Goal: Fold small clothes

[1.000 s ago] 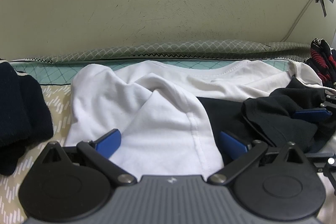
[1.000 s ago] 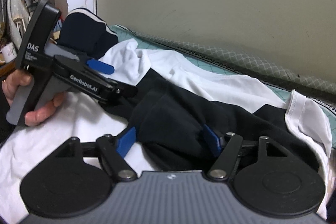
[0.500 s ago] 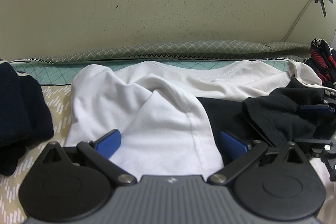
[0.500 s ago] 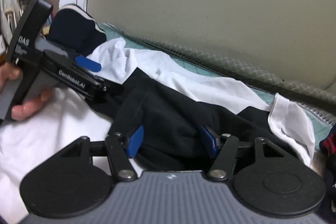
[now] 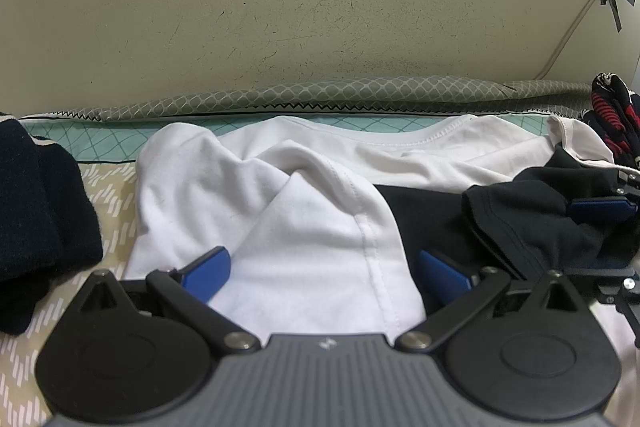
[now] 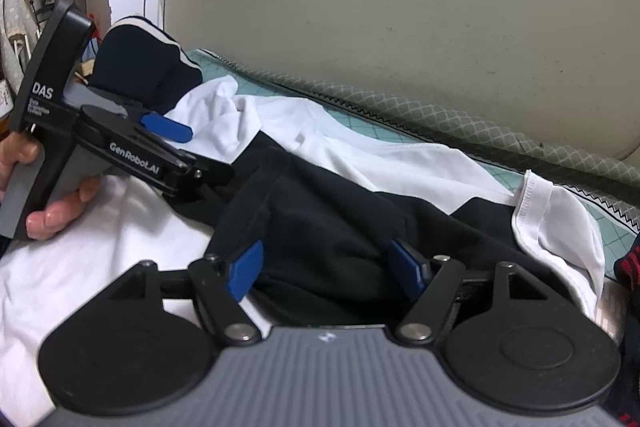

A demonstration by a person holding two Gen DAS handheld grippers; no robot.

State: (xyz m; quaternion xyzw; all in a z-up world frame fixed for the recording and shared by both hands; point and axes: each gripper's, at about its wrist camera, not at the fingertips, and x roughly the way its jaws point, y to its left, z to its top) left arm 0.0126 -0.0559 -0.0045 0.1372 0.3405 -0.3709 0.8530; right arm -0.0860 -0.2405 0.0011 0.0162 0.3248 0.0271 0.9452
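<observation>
While both grippers sit low over the bed [image 5: 108, 195], the left gripper [image 5: 324, 269] has its jaws spread wide, a raised fold of the white shirt [image 5: 312, 227] lying between the blue pads, nothing pinched. The right gripper [image 6: 326, 267] also stands wide apart, straddling a bunched lump of the black garment [image 6: 332, 223]; cloth fills the gap but the pads don't look pressed into it (hard to tell contact on the far pad). The black garment lies on top of the white shirt, which is spread across the patterned bed by the wall [image 5: 320, 7]. A dark navy clothes pile [image 5: 36, 219] sits to the left, and a red-and-black item [image 5: 612, 119] at the far right edge. The left hand [image 6: 48, 195] grips its tool's handle in the right wrist view.
</observation>
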